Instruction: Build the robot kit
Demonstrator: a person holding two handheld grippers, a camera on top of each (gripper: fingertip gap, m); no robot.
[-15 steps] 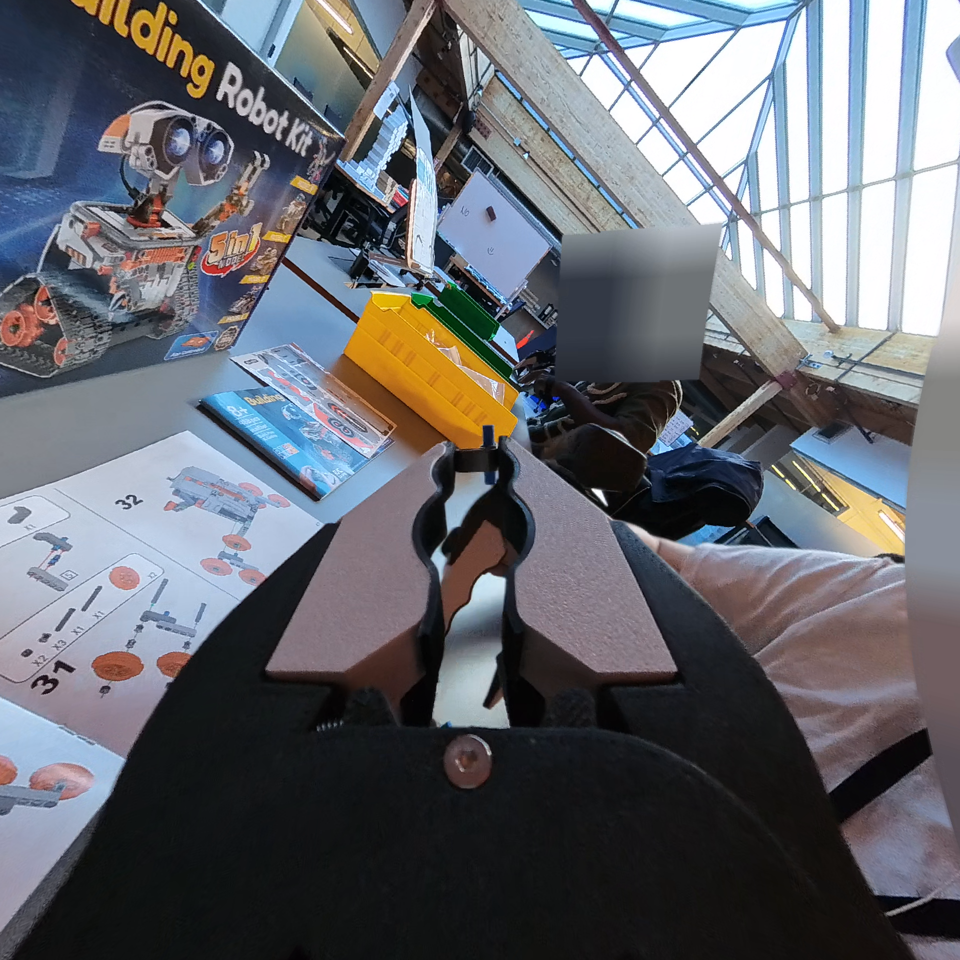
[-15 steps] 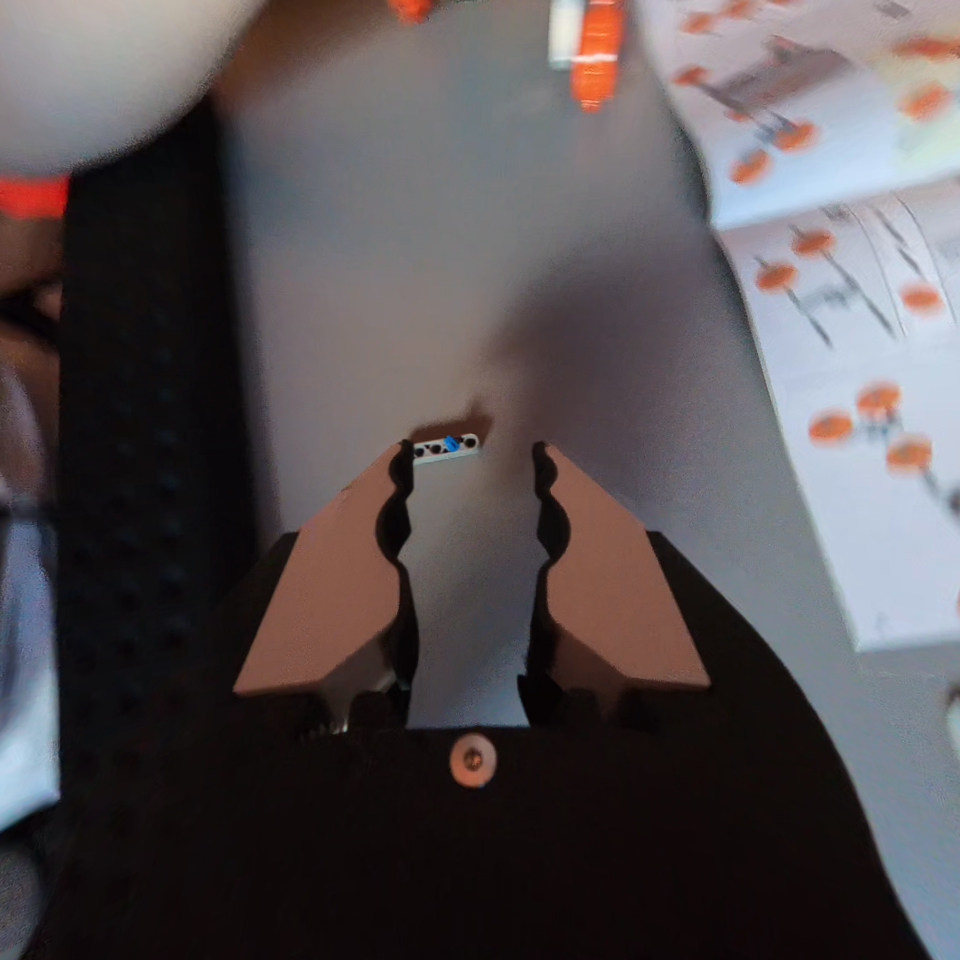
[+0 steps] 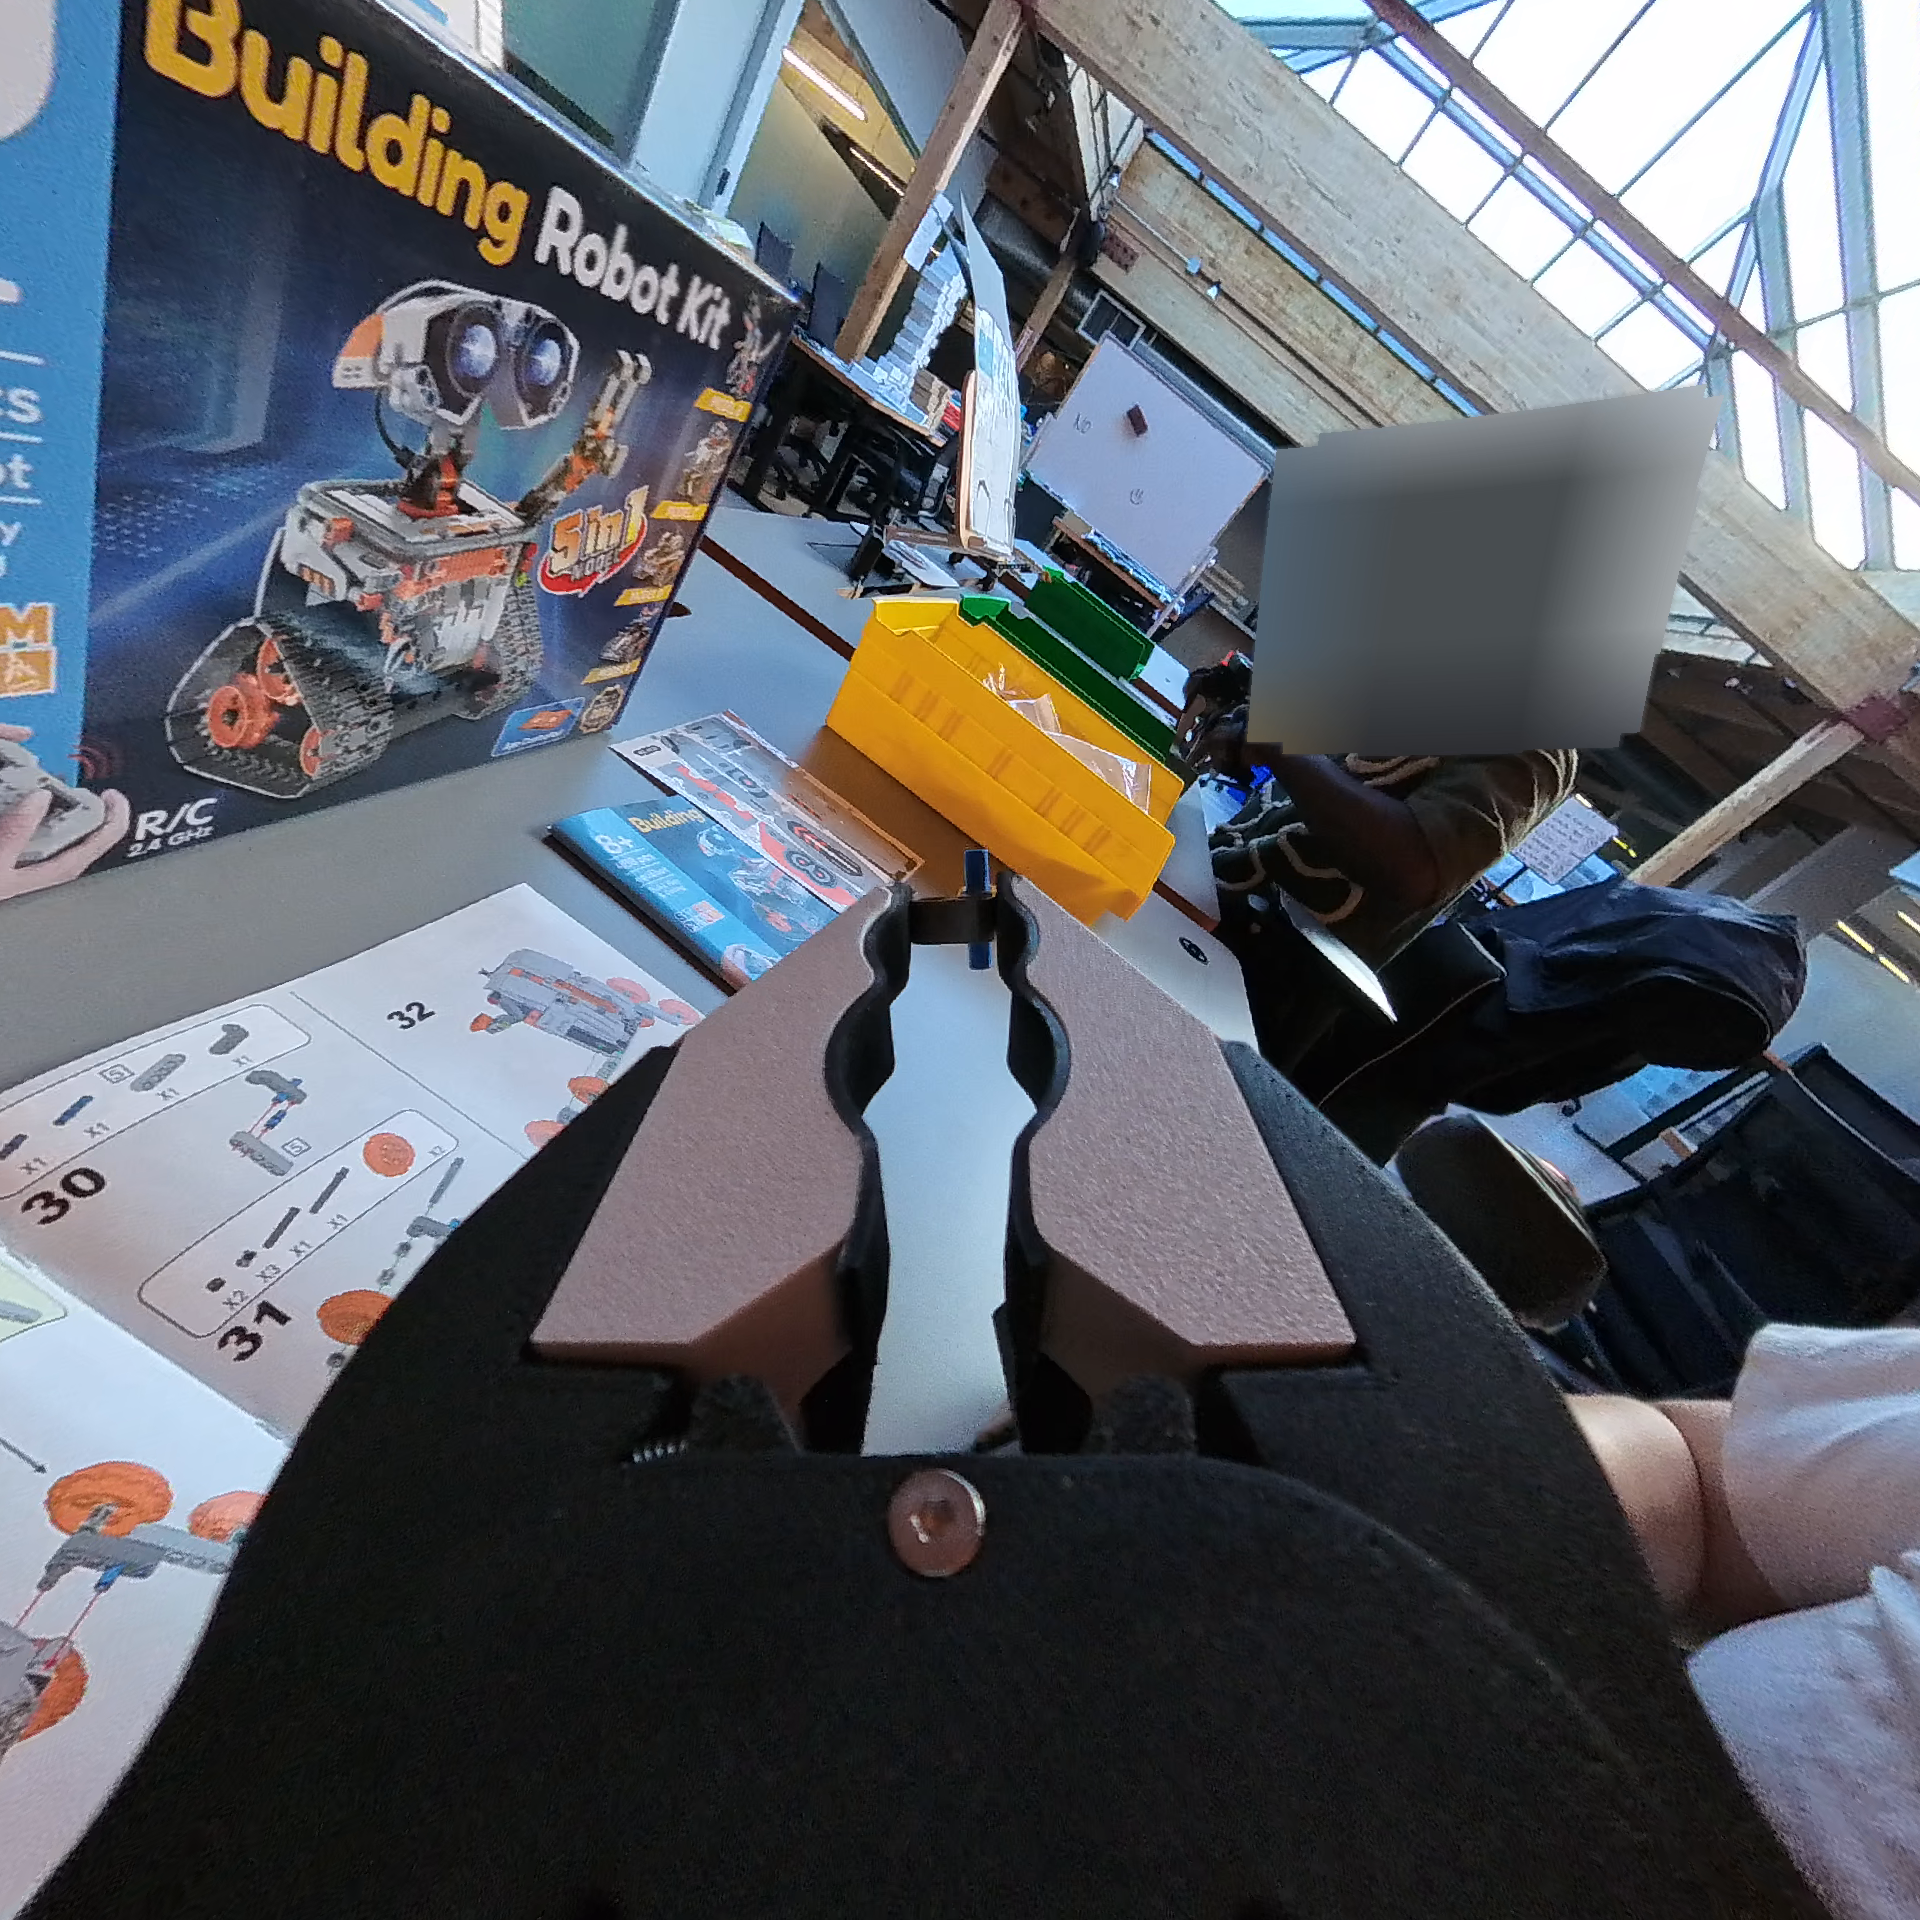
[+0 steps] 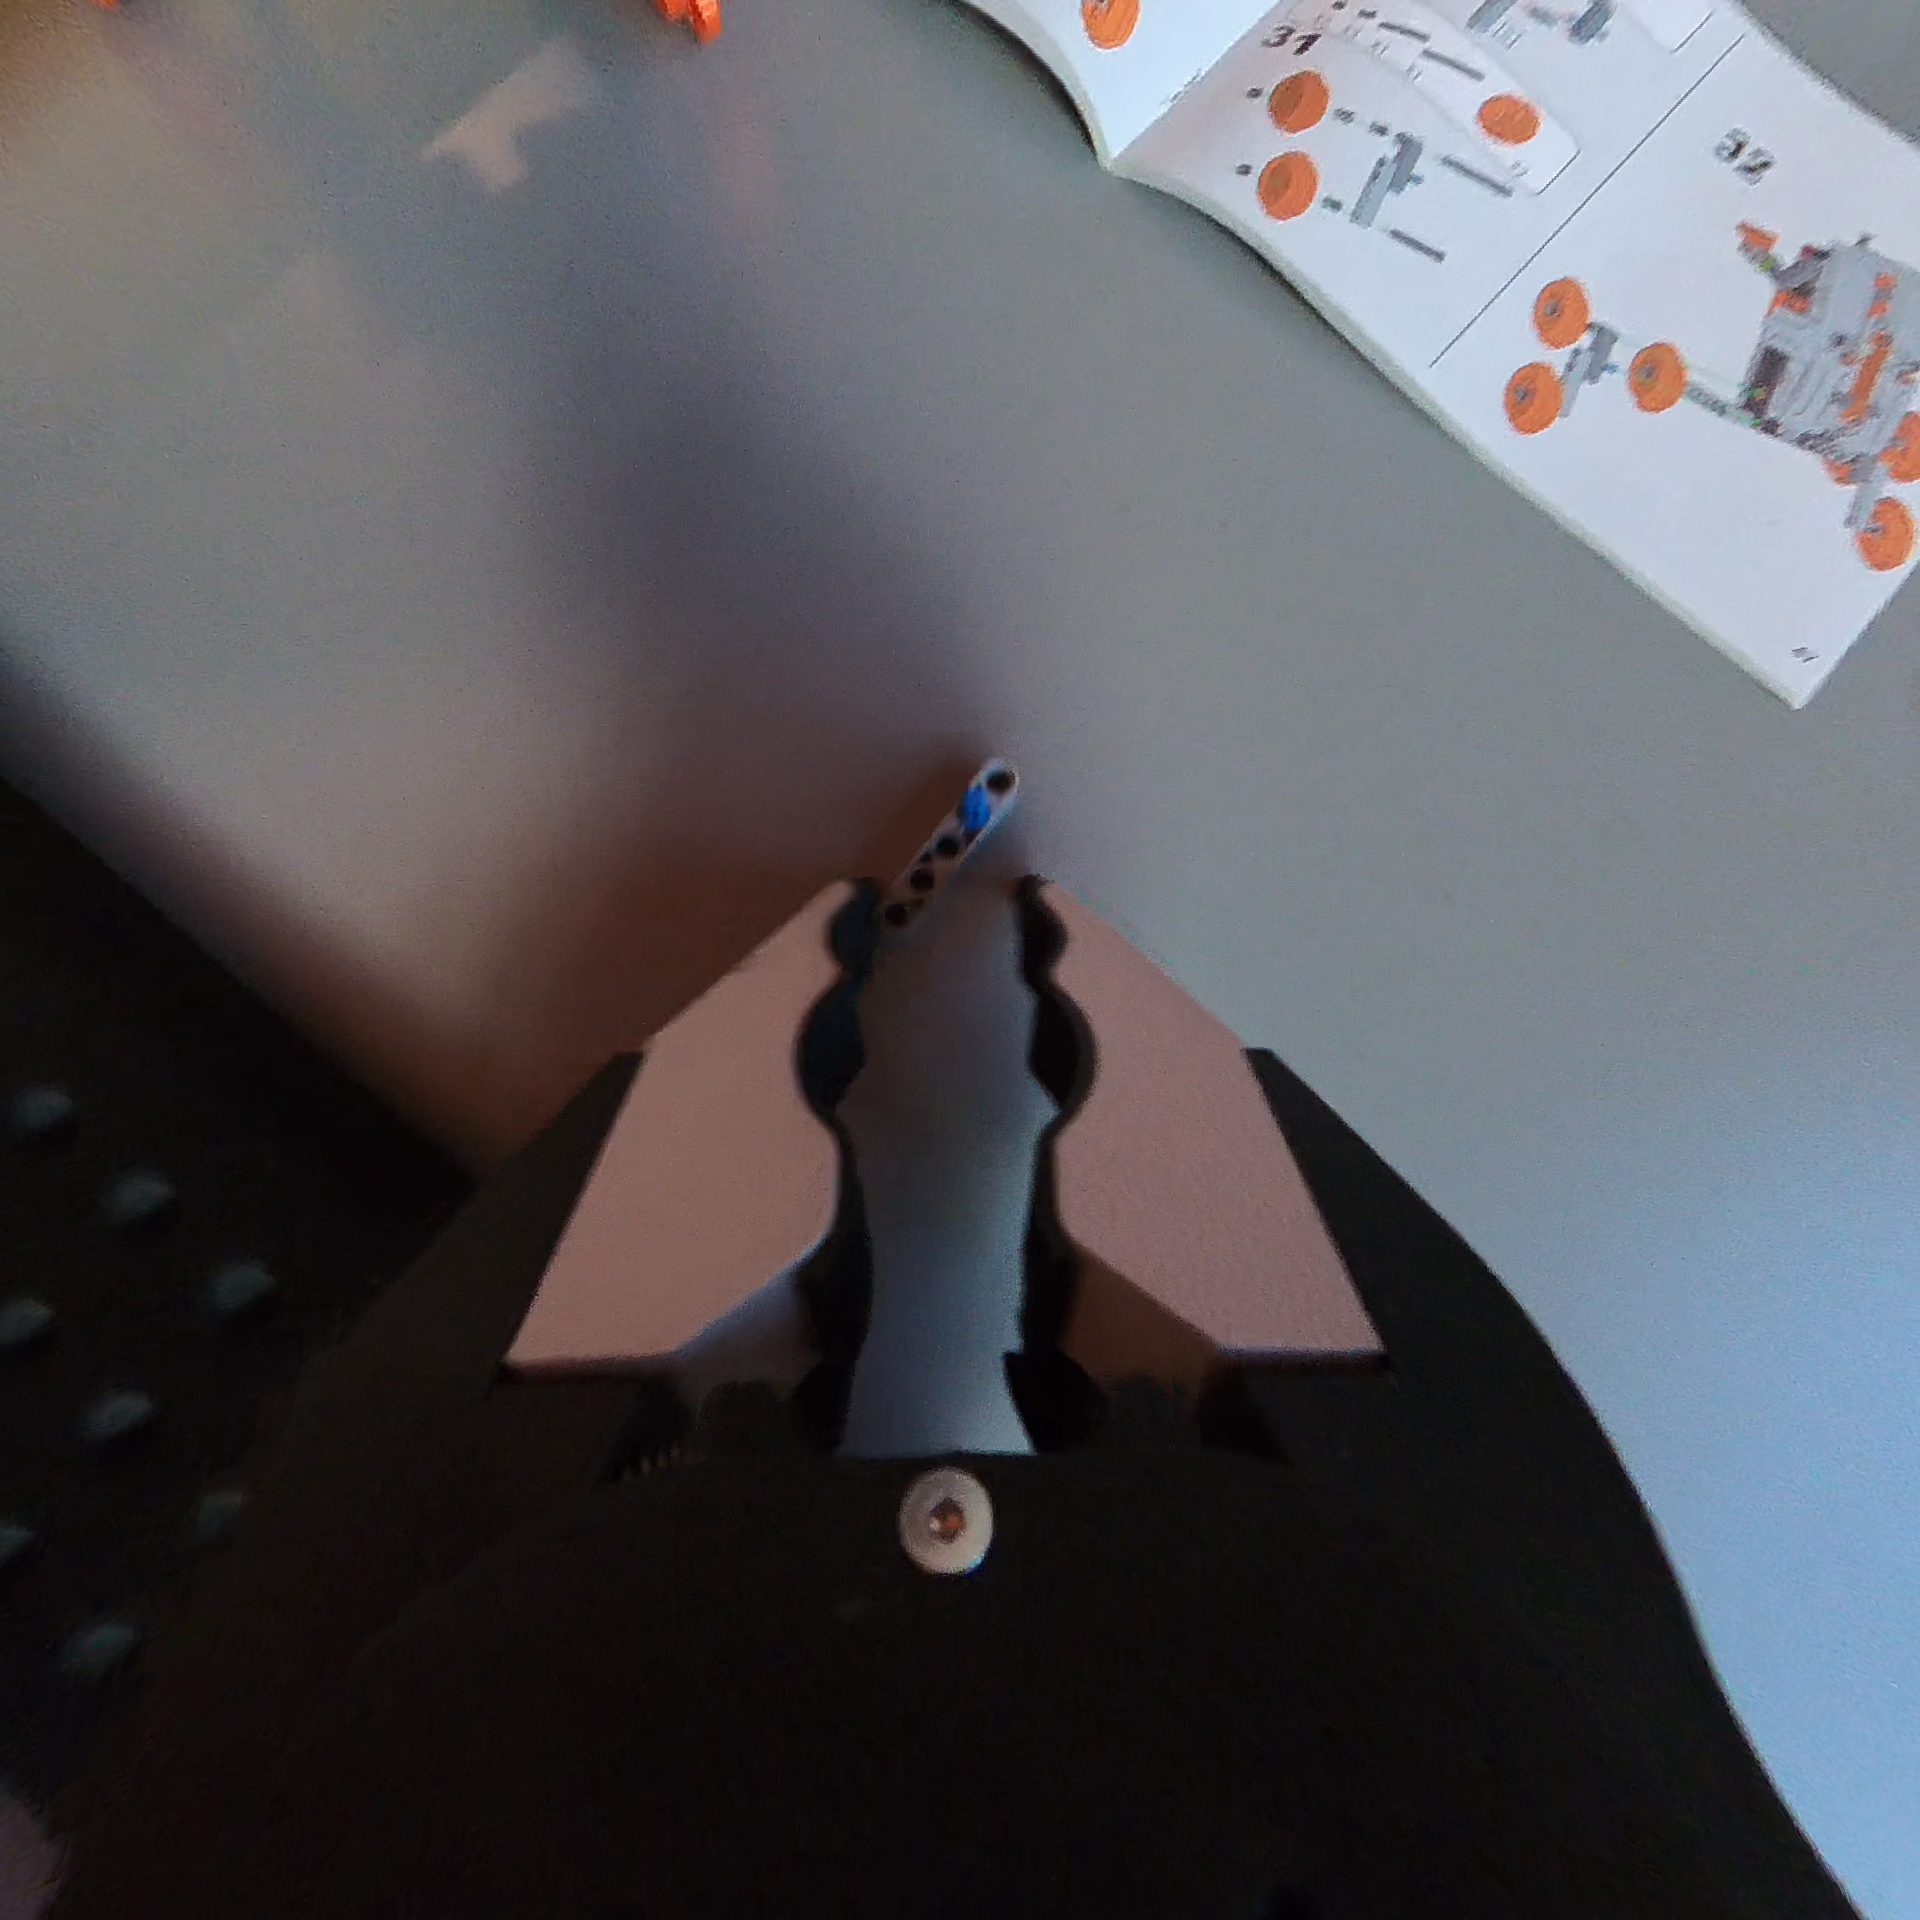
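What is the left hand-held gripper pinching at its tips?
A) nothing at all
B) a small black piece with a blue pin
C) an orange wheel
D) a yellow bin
B: in the left wrist view, the left hand-held gripper has a small black piece with a blue pin clamped between its tips, in front of the yellow bin on the table.

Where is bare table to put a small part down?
Bare grey table lies left of the open instruction booklet, beyond the small holed beam. It is crowded between the kit box, booklets and yellow bin.
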